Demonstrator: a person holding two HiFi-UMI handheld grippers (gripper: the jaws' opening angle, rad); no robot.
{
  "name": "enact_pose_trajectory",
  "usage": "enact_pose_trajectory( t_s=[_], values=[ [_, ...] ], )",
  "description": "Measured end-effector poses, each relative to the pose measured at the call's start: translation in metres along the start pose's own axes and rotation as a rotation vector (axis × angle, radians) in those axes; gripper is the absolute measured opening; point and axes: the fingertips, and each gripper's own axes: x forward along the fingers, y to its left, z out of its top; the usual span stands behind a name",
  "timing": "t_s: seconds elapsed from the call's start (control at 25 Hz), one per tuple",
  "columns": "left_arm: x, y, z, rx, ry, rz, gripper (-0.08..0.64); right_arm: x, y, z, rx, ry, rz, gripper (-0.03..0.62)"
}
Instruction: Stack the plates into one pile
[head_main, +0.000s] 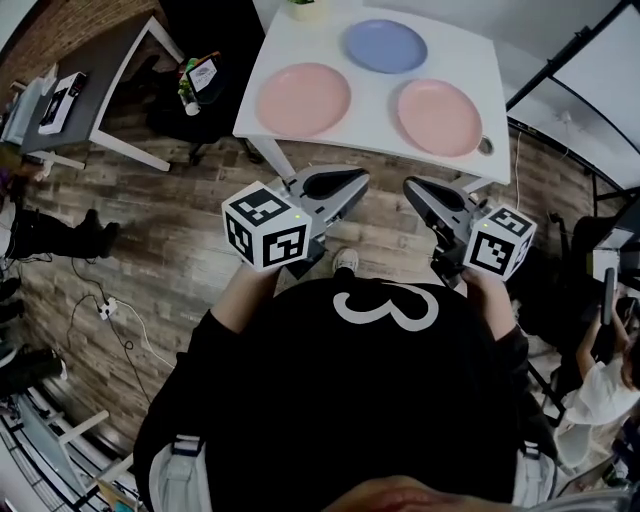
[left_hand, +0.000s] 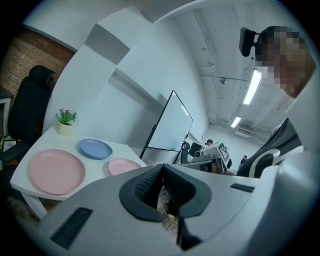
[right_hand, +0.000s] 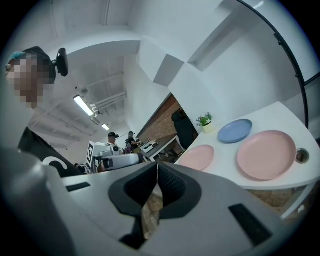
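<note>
Before the white square table (head_main: 372, 105), my claws are empty.
Left gripper (head_main: 340, 185) and right gripper (head_main: 422, 192) both squeezed together; round pink plates (head_main: 303, 98) and round blue plate (head_main: 385, 45) lie apart on it.

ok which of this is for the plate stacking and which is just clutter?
Job: blue plate, left pink plate, right pink plate, white table, left claw and right claw, both shut, empty.
Clutter: potted plant, grey desk, black office chair.

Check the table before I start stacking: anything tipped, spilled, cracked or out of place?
Nothing stands out. The blue plate, left pink plate and right pink plate lie flat and apart on the white table, with no spill or visible damage. The left claw and right claw are shut and empty, short of the table.
</note>
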Motion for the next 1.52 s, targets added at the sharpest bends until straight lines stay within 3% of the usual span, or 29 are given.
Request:
enact_pose_trajectory(
  t_s=[0.52,0.92,1.12,1.52],
  values=[
    [0.051,0.121,0.035,-0.028,0.060,-0.012,0.017,0.072,-0.091,0.054,0.045,-0.054,-0.040,0.025],
    [0.075,0.144,0.034,-0.049,0.076,-0.019,0.017,0.066,-0.120,0.055,0.066,-0.060,-0.091,0.025],
    [0.089,0.161,0.037,-0.066,0.078,-0.009,0.017,0.066,-0.138,0.075,0.043,-0.087,-0.098,0.026],
    [0.126,0.213,0.059,-0.093,0.098,0.024,0.017,0.089,-0.201,0.108,0.098,-0.087,-0.083,0.026]
  ],
)
